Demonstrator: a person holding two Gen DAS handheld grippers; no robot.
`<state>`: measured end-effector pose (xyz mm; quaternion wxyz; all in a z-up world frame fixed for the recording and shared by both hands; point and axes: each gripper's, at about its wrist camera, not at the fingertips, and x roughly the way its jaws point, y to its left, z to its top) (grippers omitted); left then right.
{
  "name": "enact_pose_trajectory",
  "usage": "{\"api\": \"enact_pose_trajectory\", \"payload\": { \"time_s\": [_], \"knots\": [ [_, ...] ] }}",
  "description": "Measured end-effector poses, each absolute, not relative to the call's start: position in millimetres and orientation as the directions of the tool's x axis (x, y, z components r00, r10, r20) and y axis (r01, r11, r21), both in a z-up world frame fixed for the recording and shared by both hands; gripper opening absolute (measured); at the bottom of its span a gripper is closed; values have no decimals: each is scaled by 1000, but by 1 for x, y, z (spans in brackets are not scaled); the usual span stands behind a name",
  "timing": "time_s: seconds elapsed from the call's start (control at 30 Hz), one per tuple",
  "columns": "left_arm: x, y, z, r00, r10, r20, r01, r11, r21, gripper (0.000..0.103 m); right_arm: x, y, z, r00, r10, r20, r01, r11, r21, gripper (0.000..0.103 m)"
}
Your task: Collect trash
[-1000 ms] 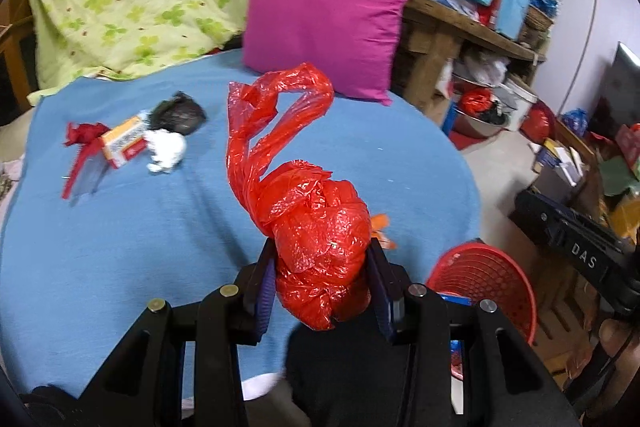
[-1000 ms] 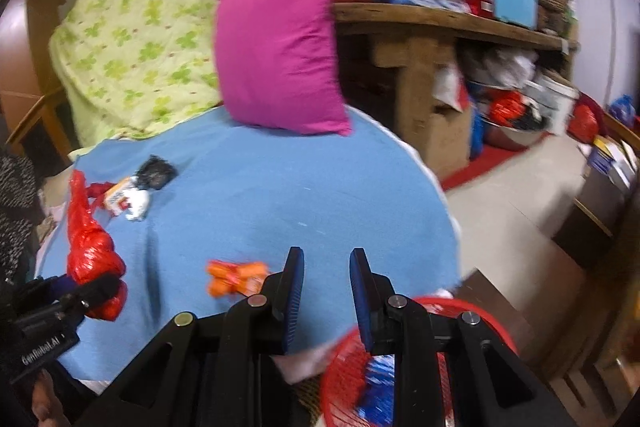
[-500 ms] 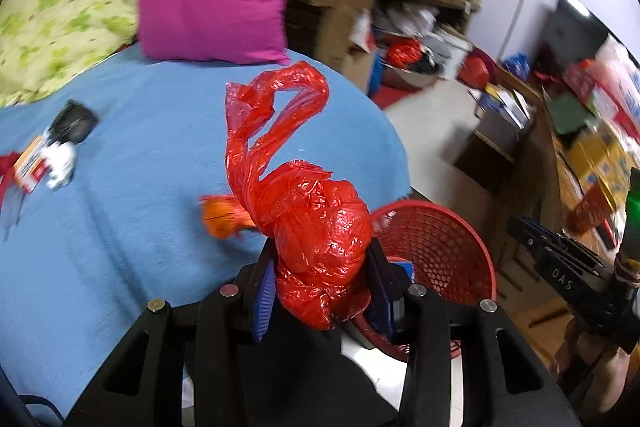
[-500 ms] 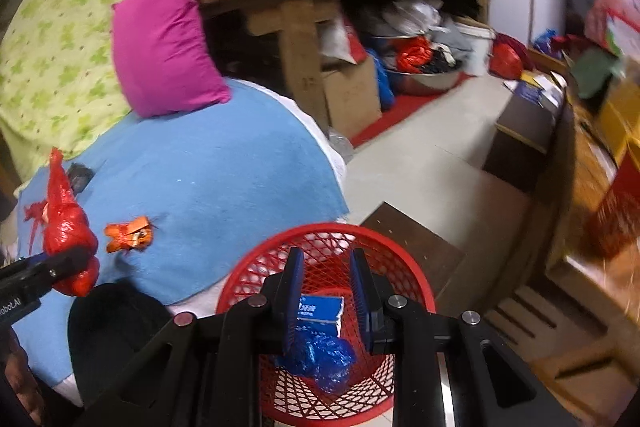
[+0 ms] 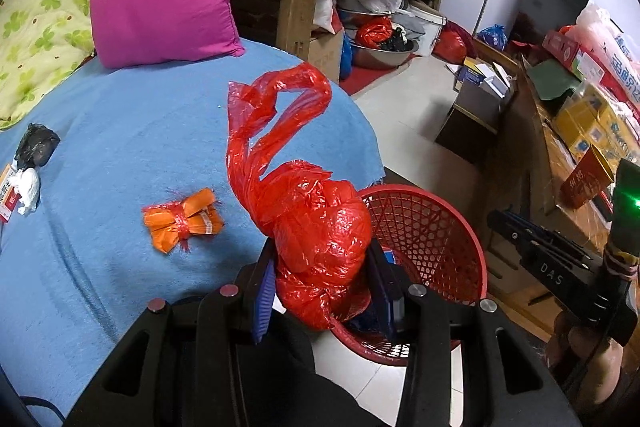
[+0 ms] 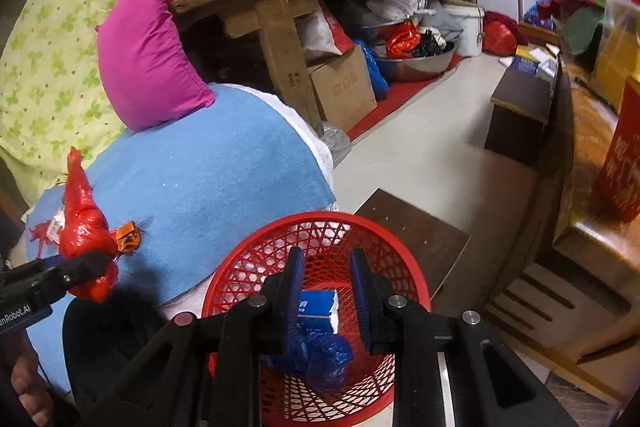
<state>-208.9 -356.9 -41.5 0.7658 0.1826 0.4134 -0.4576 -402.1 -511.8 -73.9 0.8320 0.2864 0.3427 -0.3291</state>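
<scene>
Swinging from the bed, we now hold our left hand-held gripper (image 5: 322,291), clamping a red bag (image 5: 320,239), seemingly above the basket (image 5: 440,227); our right hand-held gripper (image 6: 326,291) is closed, empty.

The right gripper (image 6: 326,269) is hanging over the red basket (image 6: 256,251), its jaws drawn close together with nothing between them. Inside the basket a blue-and-white box (image 6: 318,309) and a crumpled blue bag (image 6: 324,355) are lying. Left of the basket, the left gripper (image 6: 86,265) is clamping a knotted red bag (image 6: 82,223) over the blue cloth (image 6: 208,171), beside an orange wrapper (image 6: 130,235)
</scene>
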Motion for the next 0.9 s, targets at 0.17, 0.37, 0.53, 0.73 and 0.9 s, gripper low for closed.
{"api": "enact_pose_trajectory", "payload": {
  "time_s": [0.17,0.37,0.53,0.73,0.9],
  "knots": [
    [-177,-308,-25,350,-535,-769,761,641,-99,44,-345,-505,-64,635,-271,-723,643,704,301,31],
    [-107,-184,7,587,-399,-704,477,874,-98,44,-173,-424,-36,751,0,-660,293,896,334,67],
    [-59,-103,0,645,-272,-714,288,952,-103,44,-46,-323,-33,756,144,-638,68,953,295,84],
    [-43,-69,-13,647,-252,-719,248,962,-113,44,-14,-291,-41,744,126,-656,97,951,294,81],
    [-42,-93,-20,613,-297,-732,304,944,-128,44,-129,-355,-38,687,-90,-721,294,942,162,83]
  ]
}}
